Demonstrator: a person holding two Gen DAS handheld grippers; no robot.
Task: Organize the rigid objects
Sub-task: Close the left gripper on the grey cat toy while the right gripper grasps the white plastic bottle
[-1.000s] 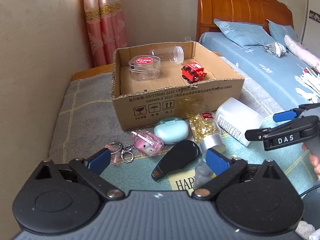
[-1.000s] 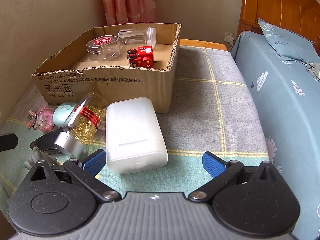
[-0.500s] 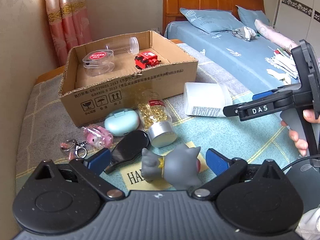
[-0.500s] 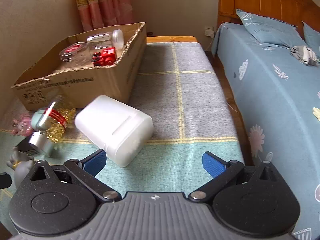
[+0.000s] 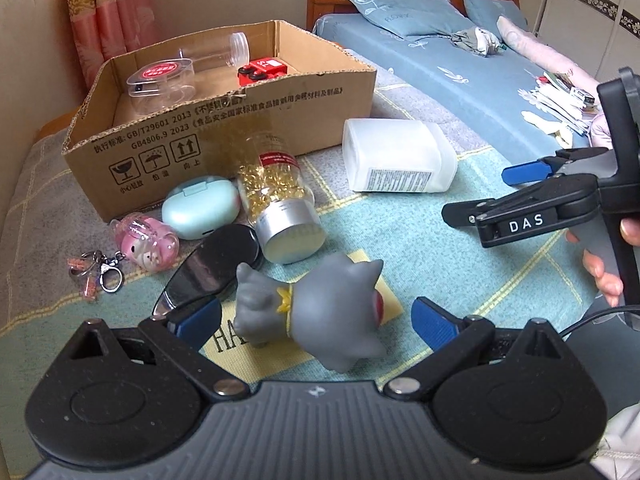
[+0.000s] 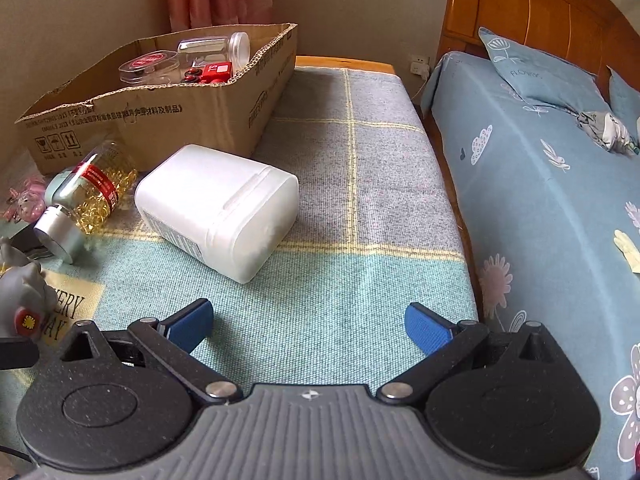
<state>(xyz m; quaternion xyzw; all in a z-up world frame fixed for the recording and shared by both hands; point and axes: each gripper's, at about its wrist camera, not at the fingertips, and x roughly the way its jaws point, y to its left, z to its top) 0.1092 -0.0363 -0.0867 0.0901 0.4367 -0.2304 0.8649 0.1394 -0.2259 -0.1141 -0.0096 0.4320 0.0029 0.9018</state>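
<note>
A cardboard box (image 5: 224, 120) holds clear containers and a red toy car (image 5: 262, 70). In front of it lie a white plastic jar (image 5: 396, 160), a bottle of gold capsules (image 5: 276, 196), a mint case (image 5: 200, 206), a pink keychain (image 5: 146, 242), a black oval object (image 5: 208, 268) and a grey toy figure (image 5: 316, 316). My left gripper (image 5: 316, 320) is open, with the grey figure lying between its fingers. My right gripper (image 6: 308, 322) is open and empty, just short of the white jar (image 6: 218, 208); it also shows in the left wrist view (image 5: 520, 188).
The objects lie on a grey and teal checked blanket (image 6: 352, 152). A bed with a blue sheet (image 6: 540, 184) runs along the right, with a wooden headboard (image 6: 532, 20). A wall and pink curtains (image 5: 108, 16) stand behind the box.
My left gripper has pulled back and swung right, so the grey figure now lies between its fingers. My right gripper has swung right and backed off from the white jar.
</note>
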